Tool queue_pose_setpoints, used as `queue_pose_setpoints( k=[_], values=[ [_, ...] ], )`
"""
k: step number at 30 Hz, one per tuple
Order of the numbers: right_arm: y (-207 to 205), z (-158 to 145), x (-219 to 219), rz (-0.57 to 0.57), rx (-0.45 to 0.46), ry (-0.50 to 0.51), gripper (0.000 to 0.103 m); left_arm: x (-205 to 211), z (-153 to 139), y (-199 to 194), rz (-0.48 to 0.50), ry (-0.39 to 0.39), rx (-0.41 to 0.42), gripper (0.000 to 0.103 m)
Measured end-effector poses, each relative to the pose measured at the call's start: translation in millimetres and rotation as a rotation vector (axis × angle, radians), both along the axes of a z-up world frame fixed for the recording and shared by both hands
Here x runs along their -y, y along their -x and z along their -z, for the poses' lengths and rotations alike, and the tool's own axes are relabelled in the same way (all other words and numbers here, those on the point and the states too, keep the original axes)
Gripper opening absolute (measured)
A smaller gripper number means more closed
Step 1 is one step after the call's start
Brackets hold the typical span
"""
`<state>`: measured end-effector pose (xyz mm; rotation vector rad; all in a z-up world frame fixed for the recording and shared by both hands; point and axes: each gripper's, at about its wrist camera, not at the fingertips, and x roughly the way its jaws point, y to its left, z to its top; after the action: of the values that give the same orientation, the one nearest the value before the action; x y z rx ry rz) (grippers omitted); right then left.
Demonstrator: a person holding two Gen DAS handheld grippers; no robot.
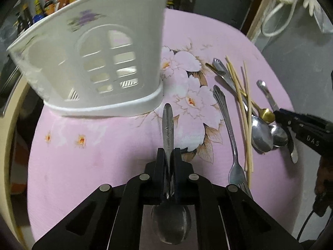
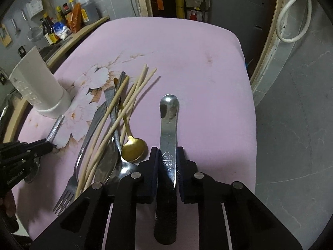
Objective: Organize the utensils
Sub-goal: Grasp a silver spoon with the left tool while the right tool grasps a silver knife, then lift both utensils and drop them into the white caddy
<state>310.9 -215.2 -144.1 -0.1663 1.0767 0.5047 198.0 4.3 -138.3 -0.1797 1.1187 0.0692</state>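
My left gripper [image 1: 168,156] is shut on a steel spoon [image 1: 168,129], handle pointing forward at the white utensil holder [image 1: 93,62] just ahead on the left; the bowl hangs below the fingers. My right gripper [image 2: 168,156] is shut on the flat handle of a steel utensil [image 2: 169,125] stamped 304; its head is hidden under the gripper. A pile lies on the pink cloth: wooden chopsticks [image 2: 116,112], a gold spoon [image 2: 133,145], steel spoons [image 1: 261,135] and a fork [image 1: 229,129]. The holder also shows in the right wrist view [image 2: 39,85].
The pink floral cloth [image 2: 187,62] covers a small table with rounded edges. Sauce bottles [image 2: 60,25] stand on a counter behind the left side. A white cable [image 2: 291,20] hangs on the wall to the right. Grey floor [image 2: 295,125] lies beyond the right edge.
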Motion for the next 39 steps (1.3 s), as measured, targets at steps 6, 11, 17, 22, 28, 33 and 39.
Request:
queue_pose_setpoints(
  k=[6, 11, 17, 22, 28, 33, 39],
  values=[
    [15, -6, 10, 0.011, 0.018, -0.079, 0.014, -17, -12, 30, -0.065, 0.046, 0.066, 0.005],
    [23, -10, 11, 0.019, 0.056, -0.117, 0.014, -16, -23, 40, -0.112, 0.067, 0.126, 0.005],
    [36, -13, 12, 0.010, 0.133, -0.152, 0.014, -5, -34, 42, -0.132, 0.058, 0.212, 0.005],
    [42, -24, 15, 0.008, 0.193, -0.185, 0.014, 1, -47, 38, -0.136, 0.040, 0.292, 0.005],
    [48, -36, 15, 0.017, 0.258, -0.224, 0.014, 4, -62, 34, -0.127, 0.012, 0.364, 0.005],
    [54, -44, 17, 0.029, 0.294, -0.260, 0.014, 3, -75, 36, -0.112, 0.005, 0.408, 0.004],
    [62, -66, 14, 0.036, 0.386, -0.297, 0.014, -3, -97, 35, -0.091, 0.016, 0.460, 0.004]
  ],
)
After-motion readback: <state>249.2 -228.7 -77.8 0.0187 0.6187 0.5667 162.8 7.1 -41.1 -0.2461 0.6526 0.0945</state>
